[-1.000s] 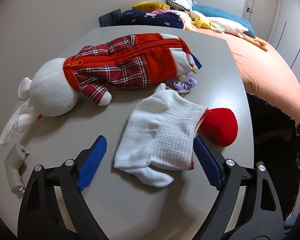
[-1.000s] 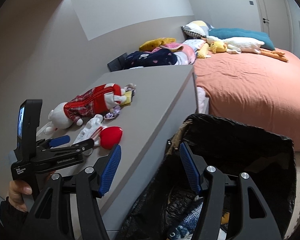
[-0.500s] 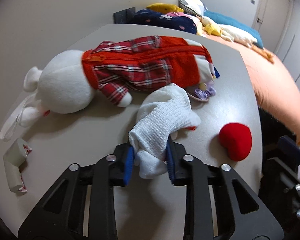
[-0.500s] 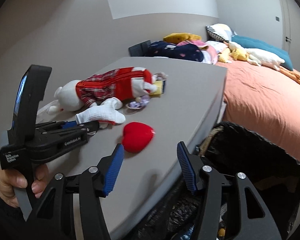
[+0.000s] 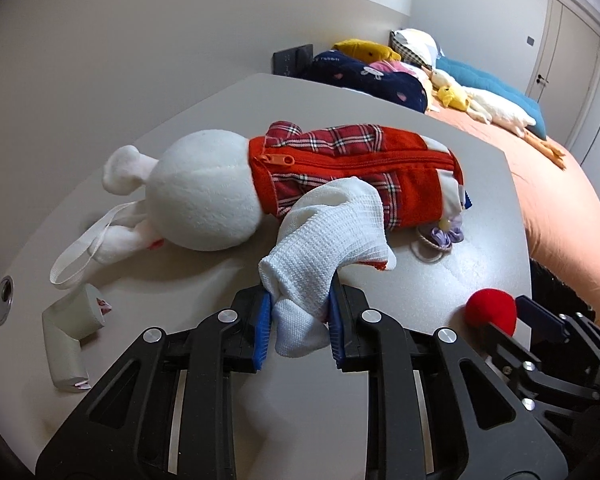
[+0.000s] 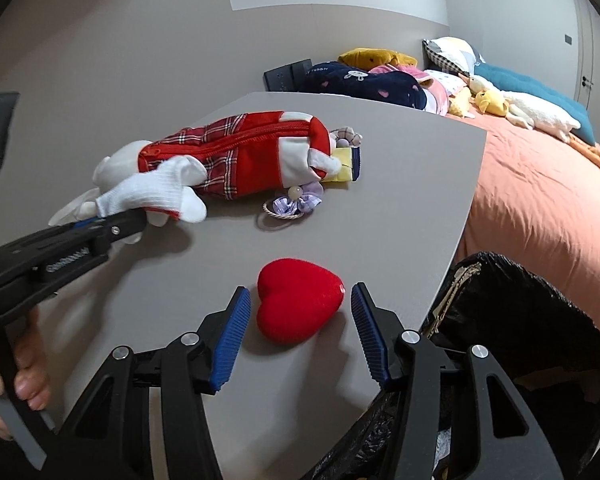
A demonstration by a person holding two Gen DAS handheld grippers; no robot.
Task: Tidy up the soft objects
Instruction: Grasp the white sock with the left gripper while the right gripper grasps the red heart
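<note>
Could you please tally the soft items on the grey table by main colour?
Red: 2 - rabbit pencil case, plush heart
White: 1 - sock, clamped in the left gripper
Purple: 1 - bow hair tie
Yellow: 1 - small pouch
Total: 5

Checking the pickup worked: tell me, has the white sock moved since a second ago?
Yes. The white sock, clamped in the left hand-held gripper, left its flat spot beside the red heart and now hangs lifted against the plaid rabbit pouch.
</note>
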